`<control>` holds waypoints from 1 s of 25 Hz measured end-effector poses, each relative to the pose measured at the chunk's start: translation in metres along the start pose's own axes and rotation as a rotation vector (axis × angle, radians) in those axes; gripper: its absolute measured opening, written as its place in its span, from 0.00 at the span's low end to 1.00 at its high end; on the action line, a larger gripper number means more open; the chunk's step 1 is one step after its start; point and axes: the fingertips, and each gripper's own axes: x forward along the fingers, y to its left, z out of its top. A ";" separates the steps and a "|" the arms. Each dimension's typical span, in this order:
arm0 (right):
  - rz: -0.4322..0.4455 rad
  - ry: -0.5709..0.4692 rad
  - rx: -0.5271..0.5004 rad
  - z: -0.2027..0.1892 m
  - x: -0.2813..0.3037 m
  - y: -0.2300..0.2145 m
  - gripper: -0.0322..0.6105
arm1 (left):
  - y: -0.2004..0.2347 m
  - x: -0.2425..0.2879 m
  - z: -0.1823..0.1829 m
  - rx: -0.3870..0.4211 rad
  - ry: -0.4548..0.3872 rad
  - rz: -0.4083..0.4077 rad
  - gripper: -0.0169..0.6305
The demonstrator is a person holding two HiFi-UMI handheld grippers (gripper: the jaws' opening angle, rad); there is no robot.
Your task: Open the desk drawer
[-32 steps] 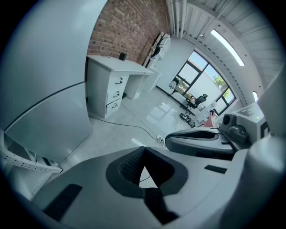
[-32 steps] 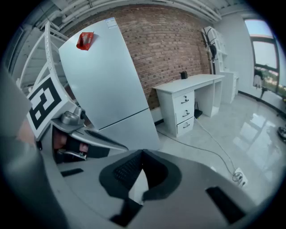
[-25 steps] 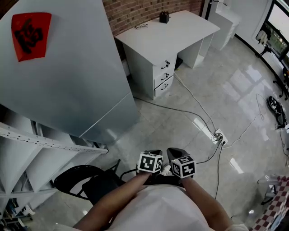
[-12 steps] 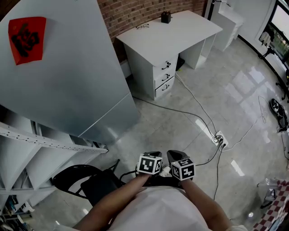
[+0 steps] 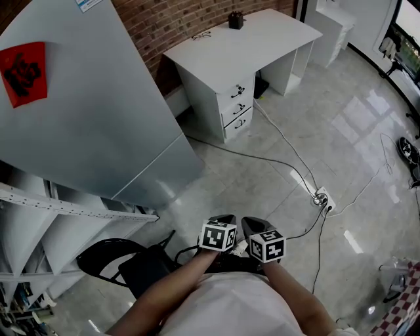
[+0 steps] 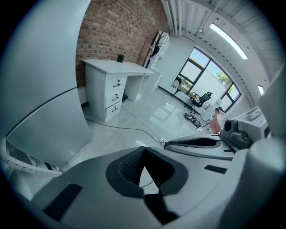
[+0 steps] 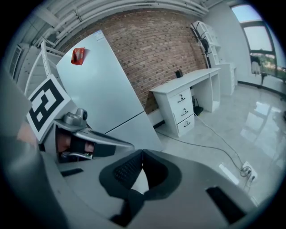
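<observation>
Claws on both hands are closed and empty: the left claw [image 6: 142,151] and the right claw [image 7: 142,154] each show their pads met with nothing between. The head view alone shows a black chair [image 5: 108,259] beside the person. Only the left gripper view reaches what looks like an office chair [image 6: 205,97] by the far windows. The white table [image 5: 262,39] stands well away against the brick wall [image 5: 174,20]. Its three drawers [image 5: 238,107] are stacked at one end, all shut, each with a dark handle.

White desk [image 5: 246,44] against a red-brown brick wall [image 5: 167,20].
Red sticker [image 5: 23,73] with a black character on the grey fridge [image 5: 92,131]; glossy pale tiled floor [image 5: 262,180].
</observation>
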 end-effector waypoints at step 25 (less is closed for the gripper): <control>-0.093 0.072 0.063 0.050 0.044 -0.075 0.08 | 0.035 0.072 0.075 0.040 0.061 -0.054 0.04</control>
